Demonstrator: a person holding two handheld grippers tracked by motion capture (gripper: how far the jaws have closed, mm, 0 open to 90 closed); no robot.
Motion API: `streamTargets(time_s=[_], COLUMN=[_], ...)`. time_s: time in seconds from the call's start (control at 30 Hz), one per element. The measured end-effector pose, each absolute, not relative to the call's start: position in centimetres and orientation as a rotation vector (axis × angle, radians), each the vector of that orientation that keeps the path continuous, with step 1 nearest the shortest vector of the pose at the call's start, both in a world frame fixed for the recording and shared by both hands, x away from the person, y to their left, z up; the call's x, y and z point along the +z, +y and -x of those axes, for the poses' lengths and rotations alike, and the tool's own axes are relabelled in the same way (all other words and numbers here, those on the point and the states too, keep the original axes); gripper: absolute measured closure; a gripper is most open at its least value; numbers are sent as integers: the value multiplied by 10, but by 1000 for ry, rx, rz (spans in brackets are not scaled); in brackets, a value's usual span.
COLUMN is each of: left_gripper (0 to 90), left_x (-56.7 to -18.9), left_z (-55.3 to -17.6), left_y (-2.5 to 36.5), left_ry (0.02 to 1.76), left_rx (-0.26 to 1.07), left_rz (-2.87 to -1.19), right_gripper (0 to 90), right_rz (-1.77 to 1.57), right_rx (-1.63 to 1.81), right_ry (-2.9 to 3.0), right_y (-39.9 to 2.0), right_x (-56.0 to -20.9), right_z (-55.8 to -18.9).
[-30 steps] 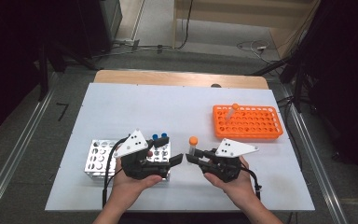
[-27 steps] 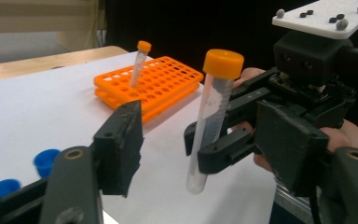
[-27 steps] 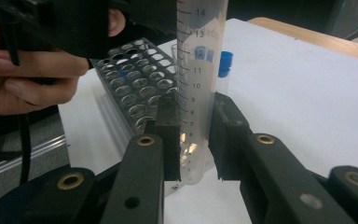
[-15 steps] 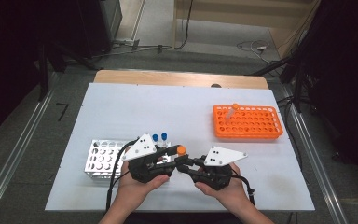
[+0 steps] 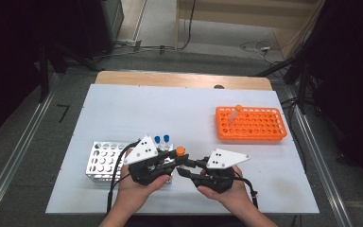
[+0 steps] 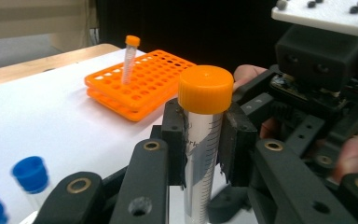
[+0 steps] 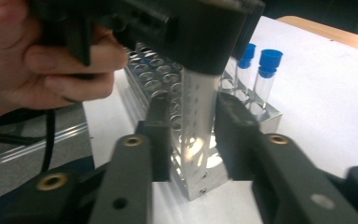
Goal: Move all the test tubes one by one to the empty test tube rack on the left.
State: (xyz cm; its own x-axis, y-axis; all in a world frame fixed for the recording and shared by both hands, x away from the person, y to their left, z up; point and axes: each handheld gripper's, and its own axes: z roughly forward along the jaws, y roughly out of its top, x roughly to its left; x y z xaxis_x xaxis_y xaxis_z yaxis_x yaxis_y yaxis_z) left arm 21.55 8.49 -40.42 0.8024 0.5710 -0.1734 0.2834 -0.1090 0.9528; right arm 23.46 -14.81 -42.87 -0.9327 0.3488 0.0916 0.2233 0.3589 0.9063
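Observation:
A clear tube with an orange cap (image 5: 180,150) stands upright between my two grippers, just above the white table, near its front edge. My left gripper (image 5: 176,159) has just closed on it, and its pads press the tube (image 6: 205,88) right under the cap. My right gripper (image 5: 184,166) faces it from the right. Its jaws have just been opening and now stand slightly off the tube's lower part (image 7: 196,93), which is still between them. A silver metal rack (image 5: 103,161) lies just left of the left gripper.
Two blue-capped tubes (image 5: 160,140) stand in the silver rack's right end. An orange rack (image 5: 250,124) at the right holds one orange-capped tube (image 5: 236,113). The white table (image 5: 123,104) stretches behind the grippers.
The grippers have come together at the front centre. The left jaws closed around the orange-capped tube that the right gripper held up.

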Motion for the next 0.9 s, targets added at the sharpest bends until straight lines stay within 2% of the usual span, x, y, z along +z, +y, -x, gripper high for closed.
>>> streamTargets(time_s=[0.33,0.57,0.9], left_gripper=[746,746,746], left_x=[-396,-394,-396], left_z=[-222,-226,-229], left_y=[119,145,176], left_ry=[743,802,883], left_rx=[349,412,494], left_rz=[-1652,-1616,-1569], right_gripper=[223,0,0], right_rz=[-531,-599,-703], right_rx=[1645,1611,1608], right_ry=[2507,2496,2438], right_y=[-162,-177,-205], right_x=[-430,-434,-437], right_z=[-247,-260,-275])
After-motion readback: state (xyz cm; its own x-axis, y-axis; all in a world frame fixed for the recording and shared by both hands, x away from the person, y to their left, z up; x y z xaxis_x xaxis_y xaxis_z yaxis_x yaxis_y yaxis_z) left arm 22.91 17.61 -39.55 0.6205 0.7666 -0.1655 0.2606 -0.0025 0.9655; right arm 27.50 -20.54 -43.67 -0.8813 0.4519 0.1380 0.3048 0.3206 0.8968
